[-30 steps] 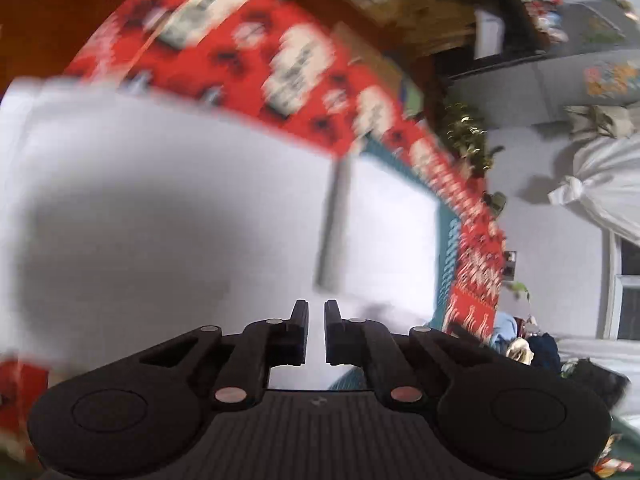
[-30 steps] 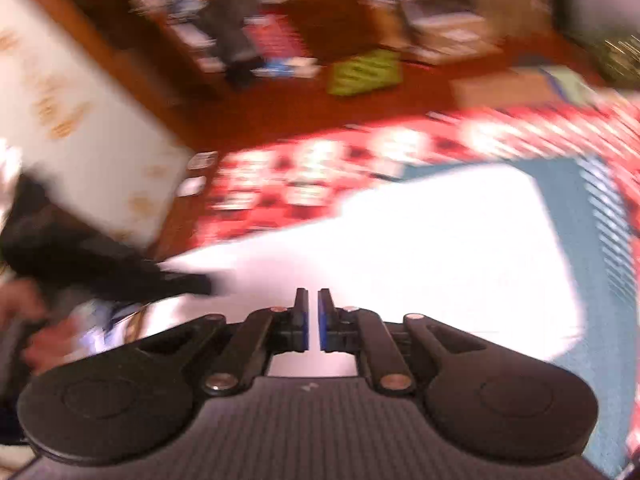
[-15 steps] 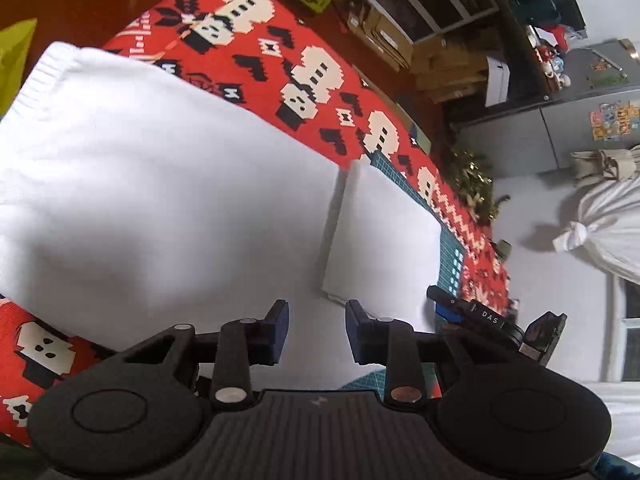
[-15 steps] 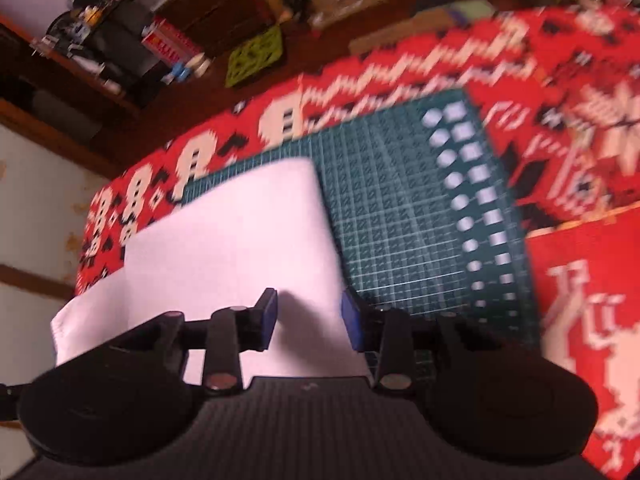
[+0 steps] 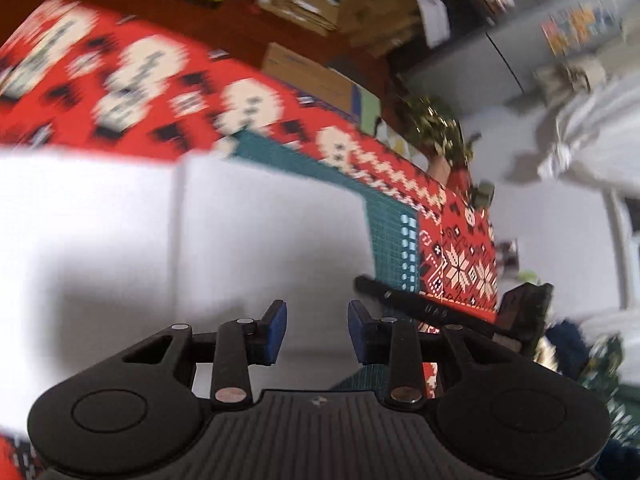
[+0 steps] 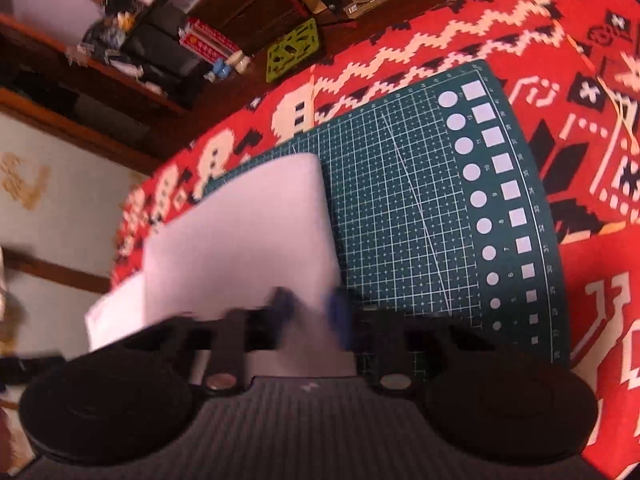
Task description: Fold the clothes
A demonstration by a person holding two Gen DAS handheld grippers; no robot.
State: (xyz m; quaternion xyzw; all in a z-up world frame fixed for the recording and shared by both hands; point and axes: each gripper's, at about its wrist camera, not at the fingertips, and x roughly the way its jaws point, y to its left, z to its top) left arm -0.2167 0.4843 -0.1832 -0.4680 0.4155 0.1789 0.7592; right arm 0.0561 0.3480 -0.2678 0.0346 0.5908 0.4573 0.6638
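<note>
Beneath both parted grippers [image 5: 316,330] [image 6: 306,312] lies white garment [image 5: 260,240].

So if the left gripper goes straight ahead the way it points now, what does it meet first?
Most likely the white garment: it fills the view directly ahead of the open left gripper. The green cutting mat lies further right. Depth is unclear because of blur.

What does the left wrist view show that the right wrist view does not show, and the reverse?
Only the left wrist view shows the other gripper reaching in from the right, a grey cabinet and a white tied bundle.

Only the right wrist view shows the green mat's rows of circles and squares clearly, the cluttered wooden shelves and a lime-green panel on the floor.

Both show the white garment on the green mat and the red patterned cloth, with open fingers.
</note>
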